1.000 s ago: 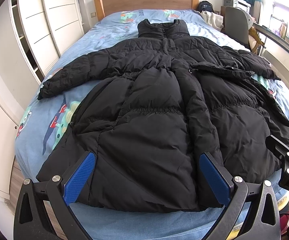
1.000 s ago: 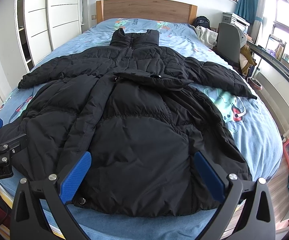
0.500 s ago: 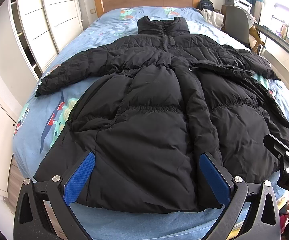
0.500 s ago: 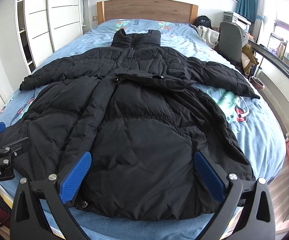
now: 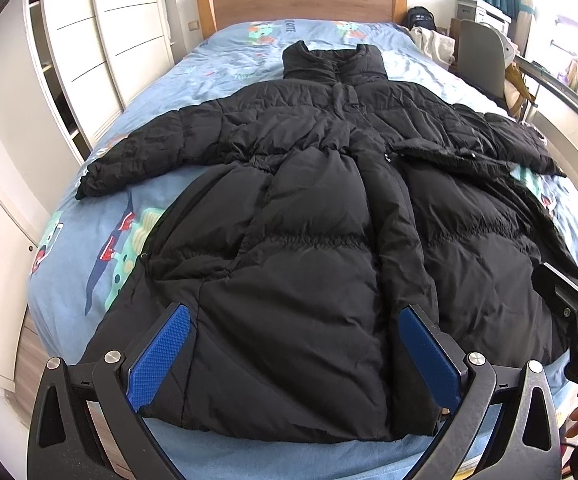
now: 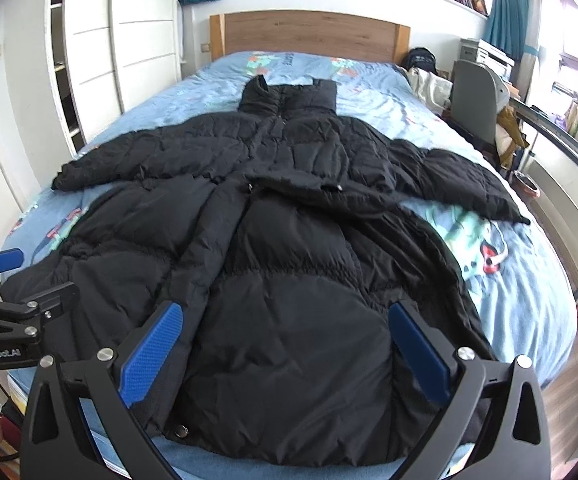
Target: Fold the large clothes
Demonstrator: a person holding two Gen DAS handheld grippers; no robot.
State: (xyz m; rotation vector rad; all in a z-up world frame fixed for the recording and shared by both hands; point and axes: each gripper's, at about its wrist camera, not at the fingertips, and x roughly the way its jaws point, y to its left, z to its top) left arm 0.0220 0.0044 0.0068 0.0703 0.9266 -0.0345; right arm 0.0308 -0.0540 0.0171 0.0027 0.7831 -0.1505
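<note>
Jaws on both units stand wide apart, holding nothing. Left gripper (image 5: 293, 360) and right gripper (image 6: 285, 354) hover side by side at the foot of the bed (image 5: 249, 52), each over its own half of the hem.

Black puffer coat (image 5: 321, 220) lies flat, front up, closed down the middle. Long axis runs straight away from the jaws: hem nearest, collar (image 5: 333, 62) toward the wooden headboard (image 5: 301, 4). Left sleeve (image 5: 149, 152) is spread out toward the wardrobe side; right sleeve (image 6: 461, 180) angles out toward the desk side.

Judgement: no fold started. Hem is the part closest to both grippers; the sleeves are well beyond it. Each gripper is nearer the sleeve on its own side. Whether contact with the hem fabric exists cannot be told; the blue pads appear just above it.

Risk: puffy fill may spring back once folded.
</note>
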